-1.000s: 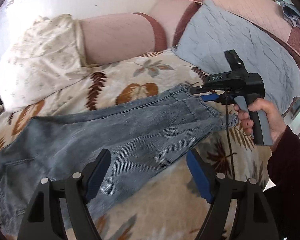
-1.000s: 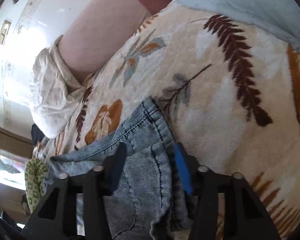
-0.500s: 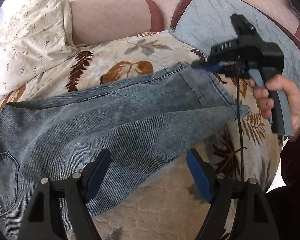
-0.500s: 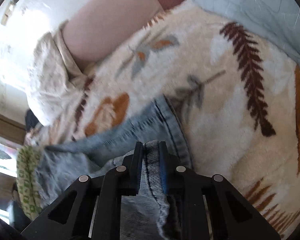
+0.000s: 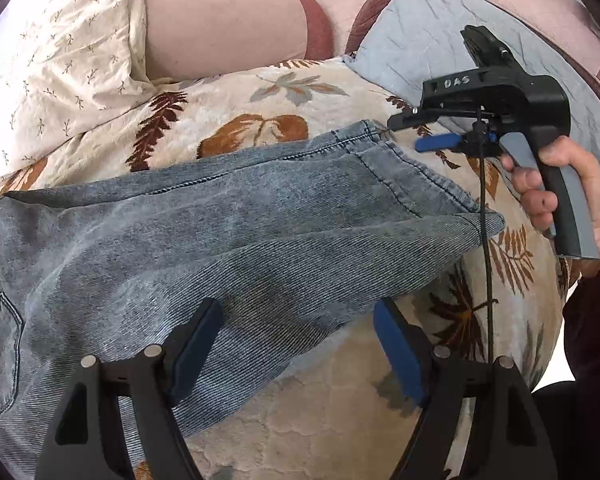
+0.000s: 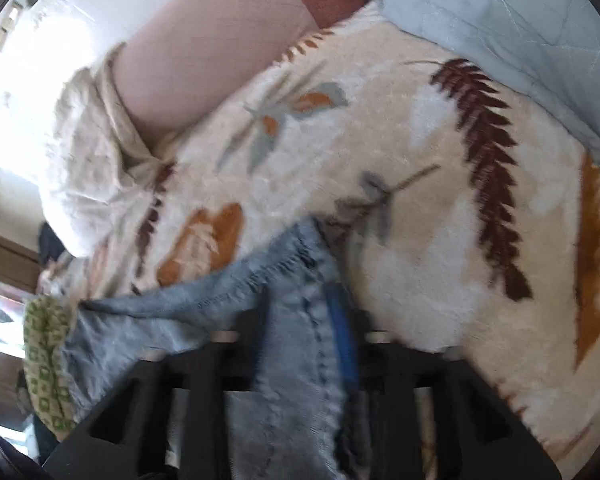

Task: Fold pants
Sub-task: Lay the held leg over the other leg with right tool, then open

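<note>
Now the pants, pale blue denim, are lying spread across a cream blanket printed with brown and orange leaves, which is covering a bed or sofa. In the left wrist view the legs are running from the lower left up toward the right, with their hemmed cuffs ending near the right gripper. A back pocket is showing at the far left edge.

The left gripper is hovering over the near edge of the pants with its jaws standing wide apart. Its left blue pad is sitting above the denim and its right pad above bare blanket, so the cloth edge is passing between them, and neither pad is pressing on anything.

The right gripper, held by the person's right hand, is pointing at the far cuff corner. Its jaws have just been opening after a brief squeeze. In the blurred right wrist view a seamed strip of denim is lying between the two fingers, and the fingers are standing visibly apart around it. In the left wrist view its tips are sitting just beside the cuff, seemingly clear of it.

A pale patterned pillow and a grey-blue quilted cushion are resting behind the blanket against pink upholstery.
</note>
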